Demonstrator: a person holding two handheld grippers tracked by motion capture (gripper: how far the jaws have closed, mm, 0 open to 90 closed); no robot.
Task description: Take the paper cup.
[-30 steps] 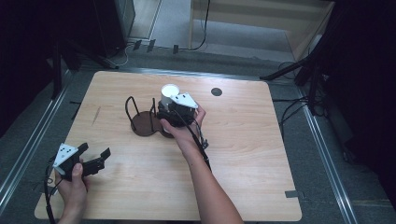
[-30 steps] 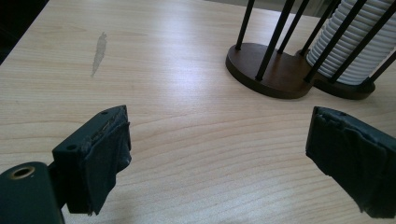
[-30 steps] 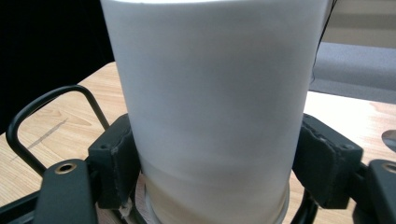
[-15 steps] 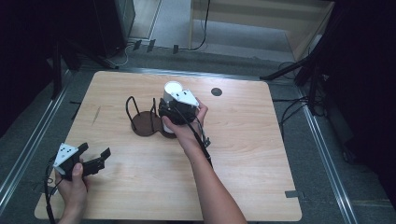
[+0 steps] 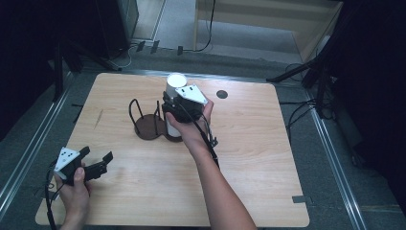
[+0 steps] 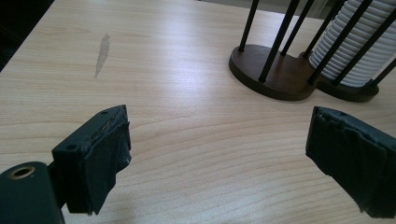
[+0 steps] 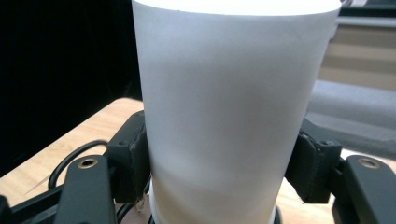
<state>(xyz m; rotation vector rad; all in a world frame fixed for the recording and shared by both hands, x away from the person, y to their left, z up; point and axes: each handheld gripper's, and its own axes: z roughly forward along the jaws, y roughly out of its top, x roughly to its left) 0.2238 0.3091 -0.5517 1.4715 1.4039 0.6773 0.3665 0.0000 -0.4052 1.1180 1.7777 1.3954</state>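
Note:
My right gripper [image 7: 224,163] is shut on a white paper cup [image 7: 233,93]; its jaws have just been closing on the cup's sides. In the high view that cup [image 5: 175,82] stands upright in the right gripper [image 5: 171,101], above a dark wooden rack [image 5: 148,128] with black wire posts. The left gripper view shows the rack's base [image 6: 275,79] and a stack of ribbed white cups [image 6: 345,51] held in its right bay, the left bay bare. My left gripper [image 5: 96,154] rests open near the table's front left corner, and nothing lies between its pads [image 6: 105,154].
The wooden table [image 5: 268,158] has a black round hole [image 5: 221,94] at the back right. A pale smear [image 6: 102,51] marks the wood left of the rack. Cables and dark stands [image 5: 311,72] lie on the floor beyond the table.
The right gripper has risen with the white cup, drawing it up from the rack. The left gripper has stayed in place.

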